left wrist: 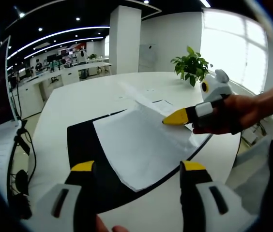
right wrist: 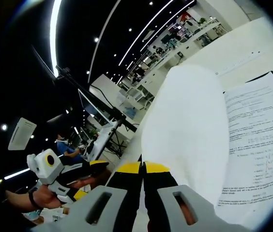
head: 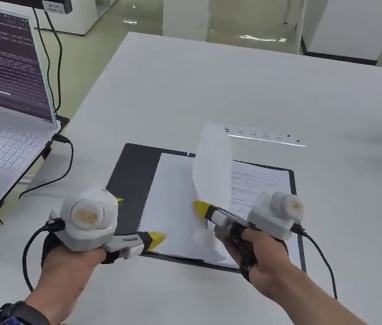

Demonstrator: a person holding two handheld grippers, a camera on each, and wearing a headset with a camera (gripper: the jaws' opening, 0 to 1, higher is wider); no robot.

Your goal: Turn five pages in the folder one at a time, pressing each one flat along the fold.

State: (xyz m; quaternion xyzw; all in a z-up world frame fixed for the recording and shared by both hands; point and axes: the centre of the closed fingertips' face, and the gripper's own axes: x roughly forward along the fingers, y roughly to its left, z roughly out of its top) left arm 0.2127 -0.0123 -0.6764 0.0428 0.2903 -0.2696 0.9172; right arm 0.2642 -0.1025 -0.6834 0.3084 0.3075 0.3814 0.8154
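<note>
Folder (head: 131, 177) lies open near me on the white table (head: 177, 81), its black inside cover bare on the left. Further left, at the table's edge, sits an open laptop (head: 5, 101). My left gripper (head: 154, 238) is at the folder's near edge, just beside the near corner of the turned blank sheet (head: 171, 200). Its fingers (left wrist: 83, 166) stand wide apart with nothing between them. To the right, my right gripper (head: 202, 207) has its jaws pinched tight on the near part of a single page (head: 213, 162), which stands up, curved, above the fold. Right of that the printed page (head: 262, 183) lies flat. On the far side of the folder, a socket strip (head: 264, 134) is set in the tabletop.
</note>
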